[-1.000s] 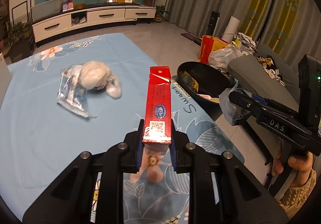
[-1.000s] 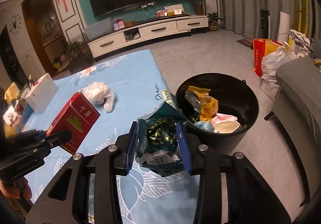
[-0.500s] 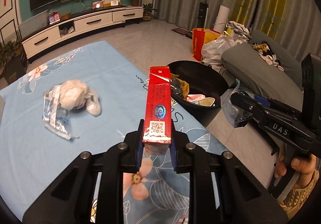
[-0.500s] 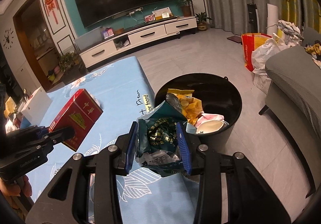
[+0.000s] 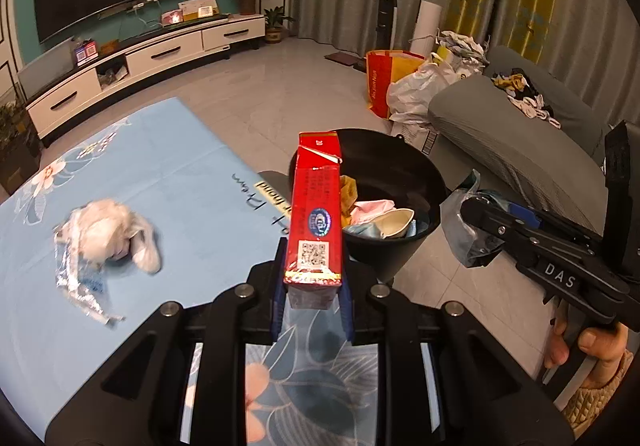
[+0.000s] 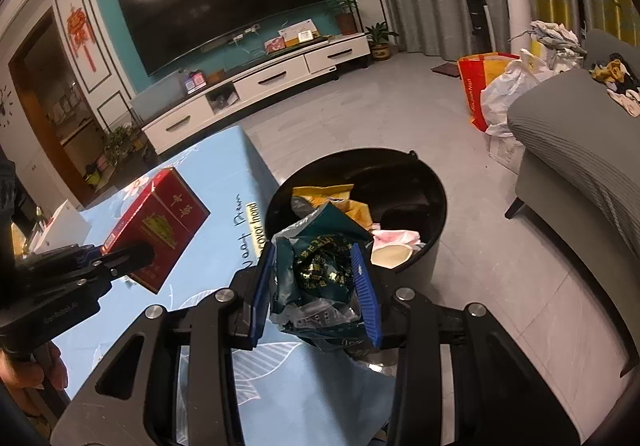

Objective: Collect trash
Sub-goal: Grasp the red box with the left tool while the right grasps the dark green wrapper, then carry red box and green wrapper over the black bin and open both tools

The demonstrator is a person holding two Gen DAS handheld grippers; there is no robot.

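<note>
My left gripper [image 5: 313, 298] is shut on a long red carton [image 5: 316, 214], held above the blue table cover with its far end over the near rim of the black trash bin [image 5: 420, 170]. The carton also shows in the right wrist view [image 6: 160, 230]. My right gripper [image 6: 316, 294] is shut on a crumpled dark green snack bag [image 6: 320, 270], just short of the bin [image 6: 400, 170], which holds yellow wrappers, pink paper and a cup. A white plastic bag [image 5: 108, 234] and a clear wrapper [image 5: 76, 282] lie on the table.
The blue floral table cover [image 5: 180, 182] ends right beside the bin. A grey sofa [image 6: 580, 174] stands to the right, with red and white bags [image 6: 492, 90] behind it. A white TV cabinet [image 6: 260, 90] runs along the far wall. A white box [image 6: 60, 226] sits at the table's left.
Both grippers have moved toward the bin with their loads. The bin looks larger and closer, and the red carton's far end now overlaps its rim.
</note>
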